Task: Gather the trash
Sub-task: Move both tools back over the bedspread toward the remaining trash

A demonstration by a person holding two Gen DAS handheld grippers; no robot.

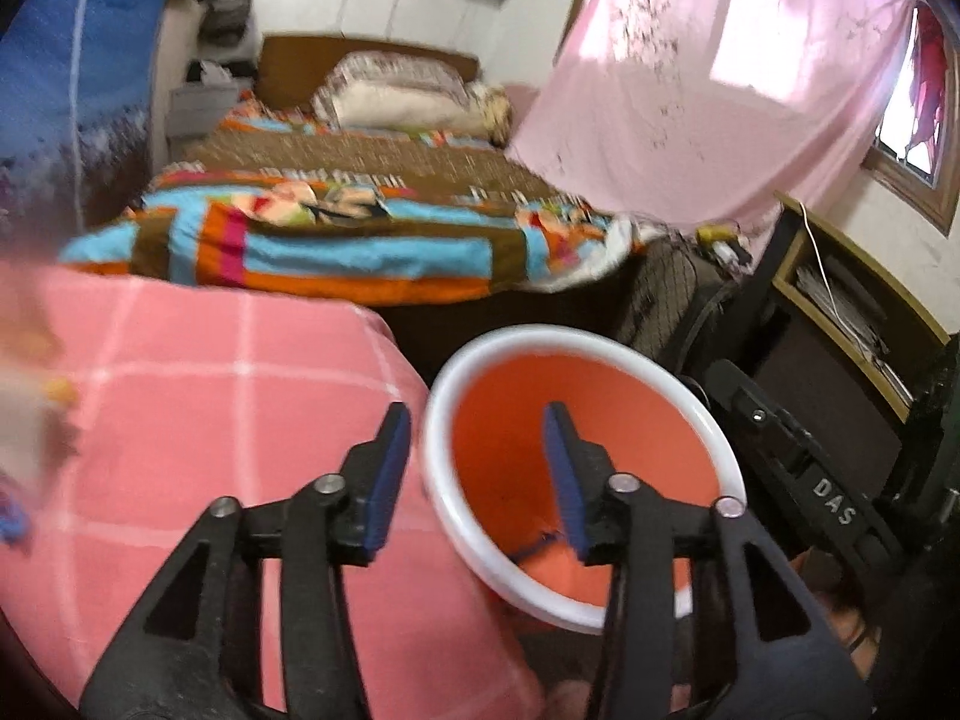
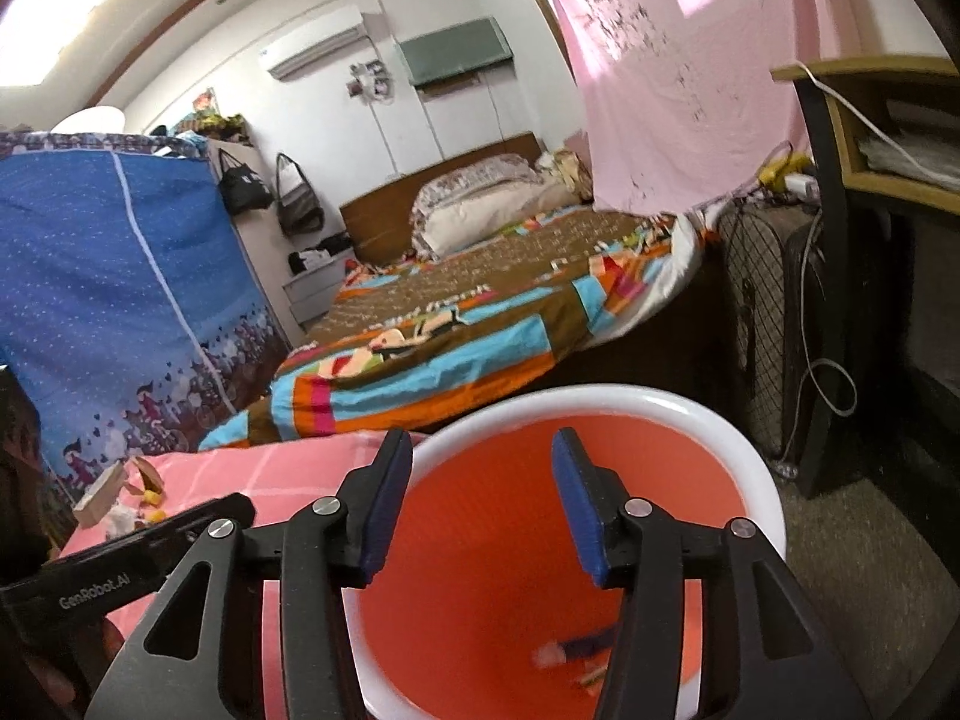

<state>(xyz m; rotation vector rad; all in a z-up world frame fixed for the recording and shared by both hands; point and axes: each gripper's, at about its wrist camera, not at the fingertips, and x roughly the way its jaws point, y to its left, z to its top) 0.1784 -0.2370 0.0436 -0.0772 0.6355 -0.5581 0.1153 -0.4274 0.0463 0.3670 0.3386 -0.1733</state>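
Right wrist view: right gripper (image 2: 483, 504), jaws spread and empty, above the orange white-rimmed plastic bin (image 2: 708, 405) holding small scraps (image 2: 576, 654); left gripper (image 1: 477, 462), likewise released, straddles its rim.

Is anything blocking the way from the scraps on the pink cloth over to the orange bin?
Nothing visible does. The scraps lie on the pink checked cloth, and bare cloth runs from them to the white-rimmed orange bin, whose mouth is open.

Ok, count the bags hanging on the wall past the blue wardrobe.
2. A black bag hangs just right of the blue wardrobe; a grey bag hangs right of it, nearer the bed. Others may be hidden.
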